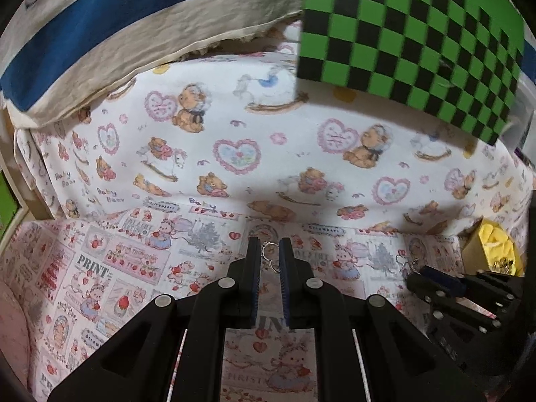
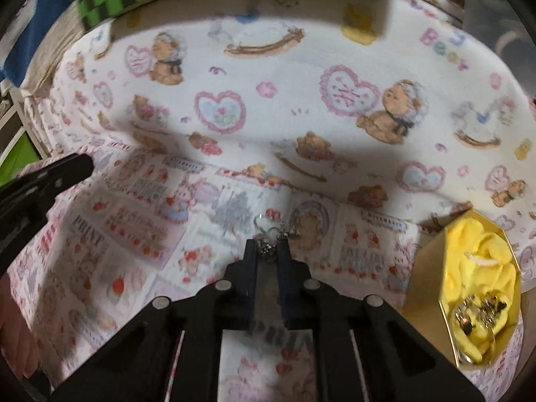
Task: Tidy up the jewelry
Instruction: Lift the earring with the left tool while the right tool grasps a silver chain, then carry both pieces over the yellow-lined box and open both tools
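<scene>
My left gripper [image 1: 269, 251] is shut, and a small silver ring earring [image 1: 269, 257] sits between its blue pads just above the printed cloth. In the right wrist view my right gripper [image 2: 268, 251] is shut on a silver heart-loop jewelry piece [image 2: 264, 231] whose loop sticks out past the fingertips. The right gripper [image 1: 415, 273] also shows low at the right of the left wrist view, with that silver piece [image 1: 402, 258] at its tip. The left gripper [image 2: 87, 164] enters the right wrist view from the left. A gold box with yellow lining [image 2: 425, 278] holds several shiny pieces [image 2: 475, 308].
The gold box [image 1: 472, 251] stands at the far right on the strawberry-print cloth [image 1: 100, 268]. Behind lies a teddy-bear cloth [image 1: 284, 127]. A green-and-black checkered board [image 1: 402, 33] hangs over the back right, and a blue-and-cream cloth [image 1: 100, 33] over the back left.
</scene>
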The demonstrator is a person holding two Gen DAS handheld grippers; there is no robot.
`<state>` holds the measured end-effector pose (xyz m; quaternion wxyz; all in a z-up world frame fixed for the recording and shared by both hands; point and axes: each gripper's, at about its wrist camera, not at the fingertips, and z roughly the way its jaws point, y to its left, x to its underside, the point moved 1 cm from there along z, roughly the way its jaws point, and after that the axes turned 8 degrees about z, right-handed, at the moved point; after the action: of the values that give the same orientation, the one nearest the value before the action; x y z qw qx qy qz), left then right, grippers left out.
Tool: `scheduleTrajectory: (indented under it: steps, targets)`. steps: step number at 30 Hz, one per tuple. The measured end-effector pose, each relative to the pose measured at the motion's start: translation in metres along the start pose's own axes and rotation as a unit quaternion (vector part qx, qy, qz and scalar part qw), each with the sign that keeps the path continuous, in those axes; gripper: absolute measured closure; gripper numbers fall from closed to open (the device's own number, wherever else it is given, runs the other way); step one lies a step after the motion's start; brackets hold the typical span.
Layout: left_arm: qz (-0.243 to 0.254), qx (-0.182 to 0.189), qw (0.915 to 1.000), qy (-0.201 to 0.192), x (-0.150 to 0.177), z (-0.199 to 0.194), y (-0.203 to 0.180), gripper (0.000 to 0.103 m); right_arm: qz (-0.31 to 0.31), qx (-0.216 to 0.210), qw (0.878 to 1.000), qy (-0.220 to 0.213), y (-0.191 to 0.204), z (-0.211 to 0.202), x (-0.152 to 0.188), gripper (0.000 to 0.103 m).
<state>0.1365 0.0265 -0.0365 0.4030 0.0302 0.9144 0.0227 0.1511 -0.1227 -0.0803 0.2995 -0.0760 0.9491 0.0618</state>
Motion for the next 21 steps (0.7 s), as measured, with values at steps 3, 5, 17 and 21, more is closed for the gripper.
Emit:
scheduleTrajectory:
  steps: [3, 5, 17, 21]
  targets:
    - [0.010, -0.002, 0.9999, -0.002, 0.000, 0.000, -0.006, 0.093, -0.012, 0.001, 1.000, -0.016, -0.003, -0.015, 0.013, 0.093]
    - [0.015, -0.002, 0.9999, -0.008, -0.001, -0.003, -0.009, 0.093, 0.000, -0.021, 0.999, -0.024, -0.010, -0.034, 0.021, 0.093]
    - [0.029, 0.010, 0.9967, -0.076, -0.007, -0.050, -0.022, 0.093, 0.041, -0.082, 0.986, -0.141, -0.052, -0.149, 0.021, 0.093]
    - [0.041, 0.014, 0.9949, -0.091, -0.006, -0.060, -0.032, 0.093, 0.061, -0.081, 0.979, -0.176, -0.078, -0.175, 0.017, 0.093]
